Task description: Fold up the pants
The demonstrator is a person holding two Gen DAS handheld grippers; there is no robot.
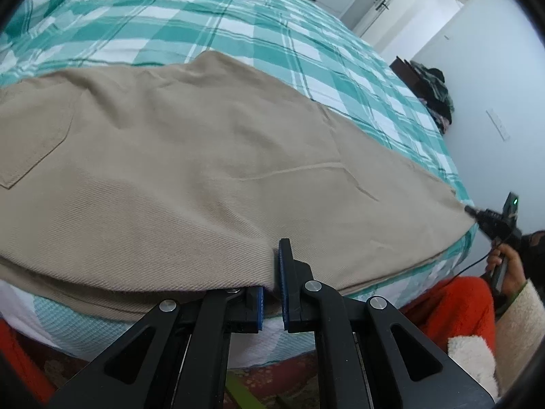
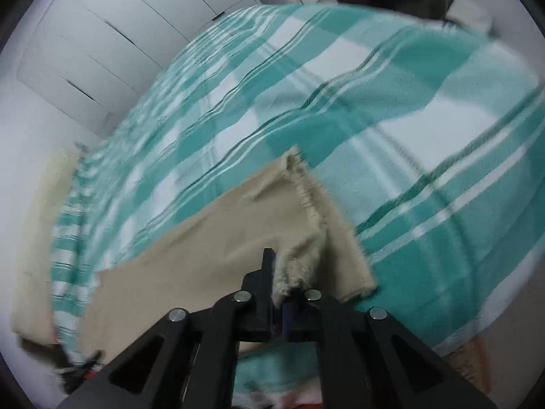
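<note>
Beige pants [image 1: 190, 156] lie spread across the bed, with a back pocket [image 1: 34, 139] at the left. My left gripper [image 1: 274, 272] is shut on the near edge of the pants, fabric bunched between its blue pads [image 1: 283, 266]. In the right wrist view the pant leg [image 2: 204, 238] runs away to the left, and my right gripper [image 2: 277, 272] is shut on its frayed hem [image 2: 306, 201], lifting it a little. The left wrist view also shows the right gripper [image 1: 471, 209] pinching the far corner of the leg at the bed's right edge.
A teal and white checked blanket [image 1: 272, 27] covers the bed. A dark heap of clothes [image 1: 432, 88] sits by the wall and a white door [image 1: 391, 3] stands behind. White wardrobe doors [image 2: 102, 34] line the far side. A person's red trouser leg [image 1: 456, 306] and cream sleeve [image 1: 514, 327] are near.
</note>
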